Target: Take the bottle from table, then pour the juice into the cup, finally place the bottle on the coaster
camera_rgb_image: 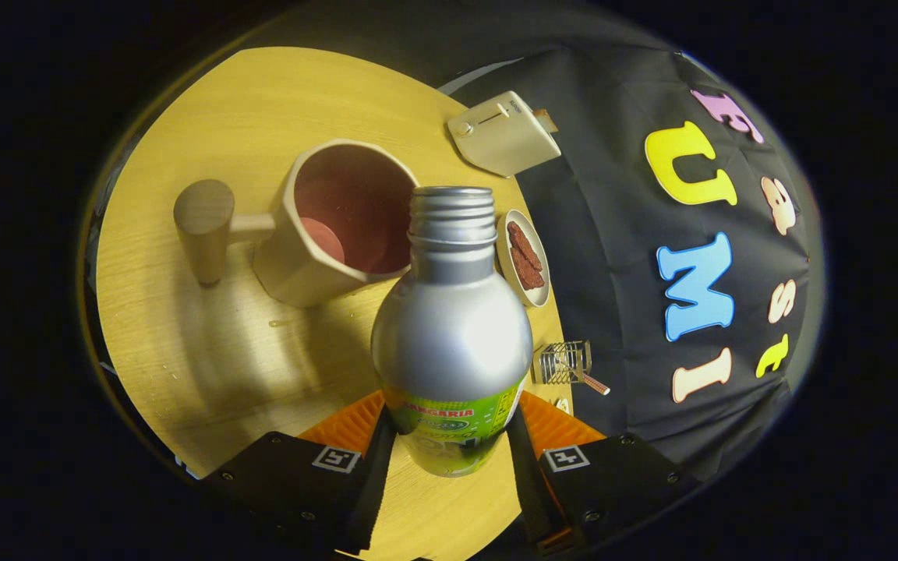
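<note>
The open aluminium juice bottle (453, 327) is clamped between both fingers of the hand-held gripper (449, 436), its mouth right at the mug (340, 222) rim, so it's probably best tipped slowly to avoid spills on the desk (207, 351).

The bottle (451, 327) hides part of the cup (340, 222) rim beyond the fingers (375, 460), which cover its lower sides.

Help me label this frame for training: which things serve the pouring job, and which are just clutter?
Job: bottle, held between the gripper fingers; cup just beyond.
Clutter: toaster, small dish, wire rack.
</note>
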